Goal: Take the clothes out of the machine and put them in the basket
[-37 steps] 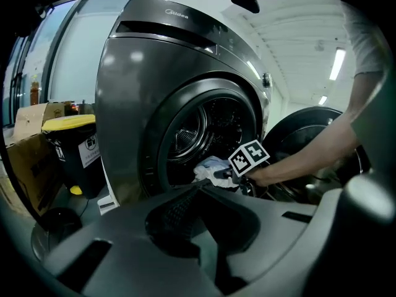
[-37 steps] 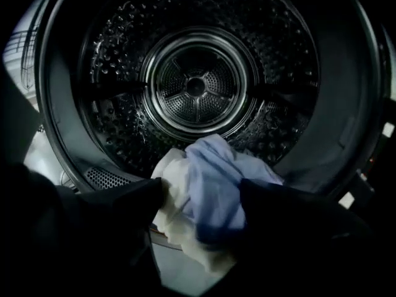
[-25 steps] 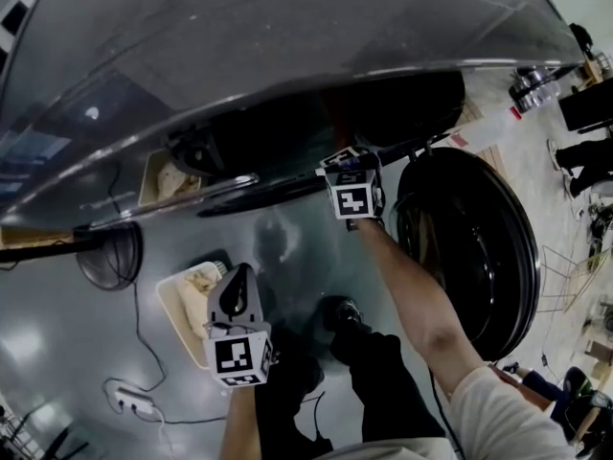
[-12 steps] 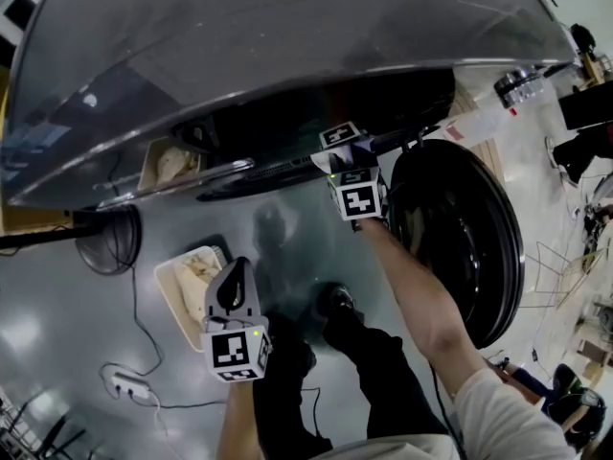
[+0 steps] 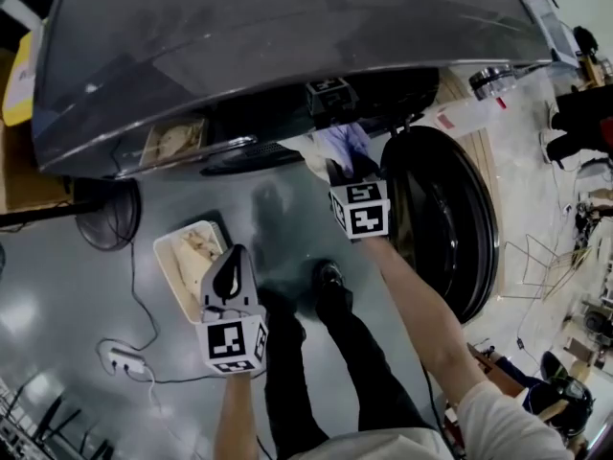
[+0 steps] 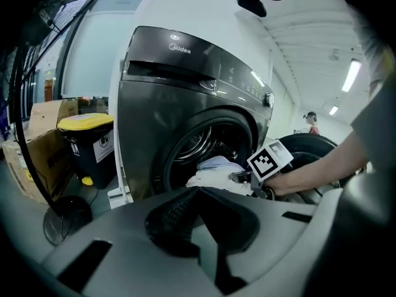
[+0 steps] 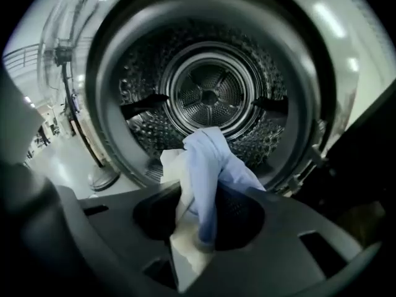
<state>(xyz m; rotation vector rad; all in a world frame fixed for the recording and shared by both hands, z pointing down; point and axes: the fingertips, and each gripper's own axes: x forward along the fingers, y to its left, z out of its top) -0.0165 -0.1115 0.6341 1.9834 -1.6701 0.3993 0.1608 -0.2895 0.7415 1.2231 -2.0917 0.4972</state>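
Observation:
My right gripper [image 5: 340,161] is at the mouth of the dark washing machine [image 5: 287,46]. Its jaws have just closed and are shut on a light blue and white bundle of clothes [image 5: 340,140]. In the right gripper view the clothes [image 7: 207,172] hang between the jaws of the right gripper [image 7: 201,228], in front of the steel drum [image 7: 210,94]. The left gripper view shows the bundle [image 6: 216,169] half out of the opening. My left gripper [image 5: 231,262] hovers shut and empty over the cream basket [image 5: 163,271], which holds some laundry.
The round machine door [image 5: 450,228] stands open to the right of my right arm. A yellow-lidded bin [image 6: 86,141] and cardboard boxes [image 6: 31,147] stand left of the machine. A round black base [image 5: 105,228] and a power strip [image 5: 115,360] lie on the floor. The person's shoes [image 5: 326,286] are below.
My right gripper has drawn back from the drum mouth, bringing the blue and white clothes into sight. The left gripper has risen slightly above the basket.

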